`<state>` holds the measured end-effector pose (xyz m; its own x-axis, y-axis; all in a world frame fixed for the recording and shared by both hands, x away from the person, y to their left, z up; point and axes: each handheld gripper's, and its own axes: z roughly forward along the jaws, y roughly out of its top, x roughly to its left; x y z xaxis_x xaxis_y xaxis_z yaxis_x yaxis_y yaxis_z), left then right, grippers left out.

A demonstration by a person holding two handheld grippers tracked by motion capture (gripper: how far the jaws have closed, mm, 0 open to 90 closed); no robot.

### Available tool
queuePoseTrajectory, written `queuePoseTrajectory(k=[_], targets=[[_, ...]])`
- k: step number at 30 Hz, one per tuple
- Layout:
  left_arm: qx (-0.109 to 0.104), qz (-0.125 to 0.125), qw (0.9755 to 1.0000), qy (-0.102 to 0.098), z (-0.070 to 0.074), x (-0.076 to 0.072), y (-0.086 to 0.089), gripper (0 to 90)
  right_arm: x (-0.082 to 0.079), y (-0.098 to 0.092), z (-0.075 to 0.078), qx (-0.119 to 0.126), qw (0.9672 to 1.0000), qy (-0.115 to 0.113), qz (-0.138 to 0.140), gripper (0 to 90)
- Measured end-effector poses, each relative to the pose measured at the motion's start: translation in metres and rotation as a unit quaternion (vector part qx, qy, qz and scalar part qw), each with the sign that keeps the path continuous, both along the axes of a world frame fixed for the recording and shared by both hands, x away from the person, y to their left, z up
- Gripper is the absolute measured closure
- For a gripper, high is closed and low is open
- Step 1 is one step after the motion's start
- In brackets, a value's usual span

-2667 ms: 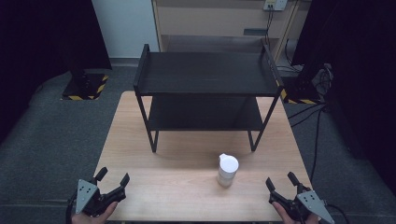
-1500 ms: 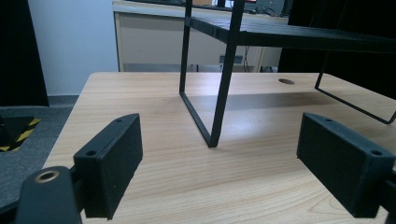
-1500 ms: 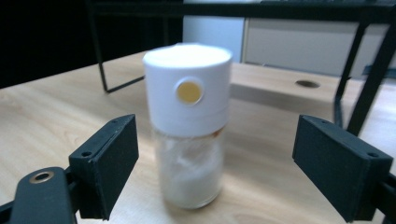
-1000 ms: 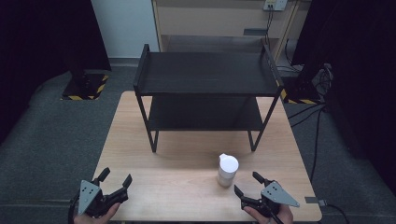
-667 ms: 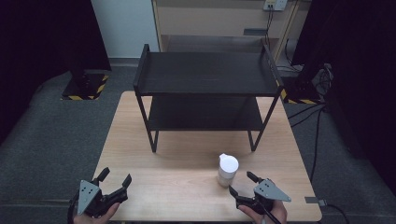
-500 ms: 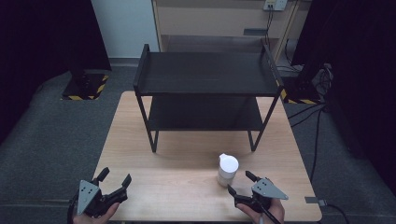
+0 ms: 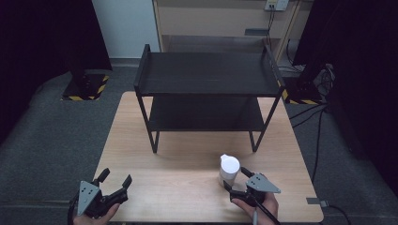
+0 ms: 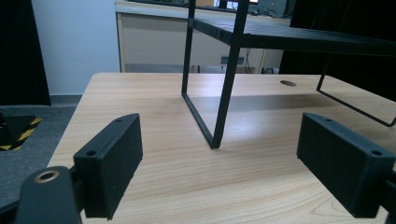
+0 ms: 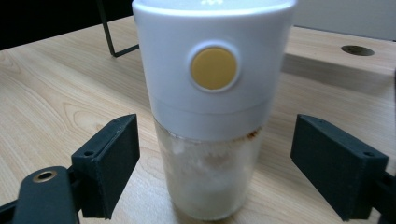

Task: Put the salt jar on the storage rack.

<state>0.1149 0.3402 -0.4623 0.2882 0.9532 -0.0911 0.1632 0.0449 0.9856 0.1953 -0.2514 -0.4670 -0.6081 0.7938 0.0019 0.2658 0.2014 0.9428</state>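
Note:
A white-capped shaker bottle (image 7: 229, 168) with pale powder in its clear lower half stands upright on the wooden table (image 7: 178, 187), in front of the rack's right legs. My right gripper (image 7: 235, 177) has come up against it from the near right. In the right gripper view the bottle (image 9: 210, 107), with a yellow button on its cap, stands between the open jaws. They have just been closing a little. Both pads (image 9: 109, 163) are still apart from the bottle, with a gap on each side. My left gripper (image 7: 116, 176) rests open and empty at the table's near left corner.
A black two-tier metal rack (image 7: 206, 79) stands on the far half of the table, both shelves bare. In the left gripper view its near leg (image 8: 224, 93) rises just ahead of the open left gripper (image 8: 219, 163). Dark floor surrounds the table; a cable hole (image 9: 357, 50) lies beyond the bottle.
My right gripper has slid left and forward from the table's near right corner up to the bottle, which has not moved. The left gripper has stayed put.

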Motion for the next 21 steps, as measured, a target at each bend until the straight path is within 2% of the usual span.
queuePoseTrajectory(k=[9,18,21], targets=[[-0.002,0.000,1.0000,0.001,0.000,0.000,0.001,13.0,0.008,0.005,-0.005,-0.002,1.0000,-0.004,-0.003,17.9],[-0.002,-0.002,1.0000,0.002,-0.001,0.001,0.001,13.0,0.012,0.005,-0.007,-0.004,0.9999,-0.011,0.013,29.9],[-0.002,-0.002,1.0000,0.002,-0.001,0.001,0.001,13.0,0.013,0.005,-0.008,-0.005,0.9998,-0.014,0.015,30.5]])
